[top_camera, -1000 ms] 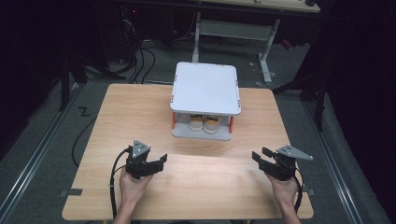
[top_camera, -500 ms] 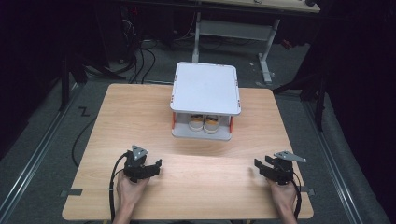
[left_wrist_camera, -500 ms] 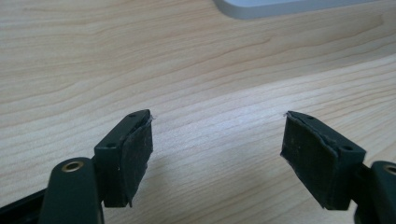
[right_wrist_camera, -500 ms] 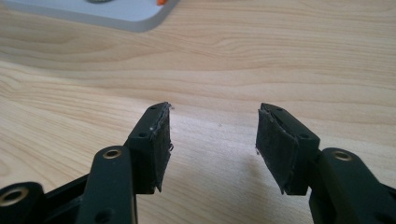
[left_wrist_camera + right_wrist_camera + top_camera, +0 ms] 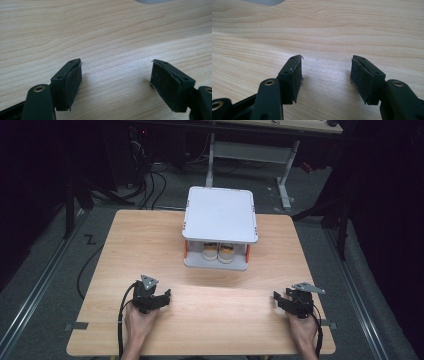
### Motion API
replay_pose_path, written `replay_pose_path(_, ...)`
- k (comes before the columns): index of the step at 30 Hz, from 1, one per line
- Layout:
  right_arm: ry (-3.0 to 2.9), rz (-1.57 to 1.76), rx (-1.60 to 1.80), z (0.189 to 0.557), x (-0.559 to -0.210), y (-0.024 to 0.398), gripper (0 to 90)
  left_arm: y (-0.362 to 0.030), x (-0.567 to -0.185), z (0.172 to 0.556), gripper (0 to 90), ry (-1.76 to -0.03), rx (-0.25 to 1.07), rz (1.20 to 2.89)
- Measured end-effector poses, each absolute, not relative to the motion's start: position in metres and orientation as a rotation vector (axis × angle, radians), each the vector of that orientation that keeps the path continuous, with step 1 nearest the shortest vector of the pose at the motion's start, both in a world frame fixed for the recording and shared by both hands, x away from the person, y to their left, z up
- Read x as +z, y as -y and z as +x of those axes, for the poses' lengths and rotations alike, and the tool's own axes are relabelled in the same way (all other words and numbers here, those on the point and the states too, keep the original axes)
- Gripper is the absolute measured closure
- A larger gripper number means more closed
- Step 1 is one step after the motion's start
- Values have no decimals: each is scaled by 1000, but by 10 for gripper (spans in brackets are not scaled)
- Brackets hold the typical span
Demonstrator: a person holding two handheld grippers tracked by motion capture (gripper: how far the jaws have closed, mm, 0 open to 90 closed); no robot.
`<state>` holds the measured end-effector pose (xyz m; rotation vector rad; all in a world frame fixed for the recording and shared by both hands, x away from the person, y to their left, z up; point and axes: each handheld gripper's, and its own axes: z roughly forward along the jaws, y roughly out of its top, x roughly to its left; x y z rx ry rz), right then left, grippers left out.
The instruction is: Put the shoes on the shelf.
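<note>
A white two-level stand [image 5: 220,215] sits at the far middle of the wooden table [image 5: 150,245]. A pair of small yellow-and-white shoes [image 5: 218,252] is on its lower level, under the top plate. My left gripper [image 5: 164,296] rests low at the near left, held by a hand; in the left gripper view its jaws [image 5: 116,62] stand wide open over bare wood. My right gripper [image 5: 279,297] is low at the near right. Its jaws [image 5: 327,58] have just been opening, and nothing is between them.
A grey edge of the stand's base [image 5: 264,2] shows at the top of the right gripper view. Bare wood lies between the two grippers and in front of the stand. Beyond the table are dark floor, cables [image 5: 150,180] and a metal desk frame [image 5: 250,150].
Both hands have sunk a little toward the tabletop and drawn slightly toward the near edge. The right gripper's jaws stand wider than before. The stand and shoes are unmoved.
</note>
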<state>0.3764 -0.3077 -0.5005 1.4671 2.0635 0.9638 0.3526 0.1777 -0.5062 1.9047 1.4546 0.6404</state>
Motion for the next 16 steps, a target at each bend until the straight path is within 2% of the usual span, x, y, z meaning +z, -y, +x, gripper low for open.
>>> replay_pose_path(5, -2094, 1418, 921, 376, -501, 303, 357, -177, -506, 351, 254, -1456, 641, 1911)
replay_pose_path(16, -2110, 1390, 905, 376, -501, 300, 347, -176, -506, 351, 248, -1458, 639, 1908)
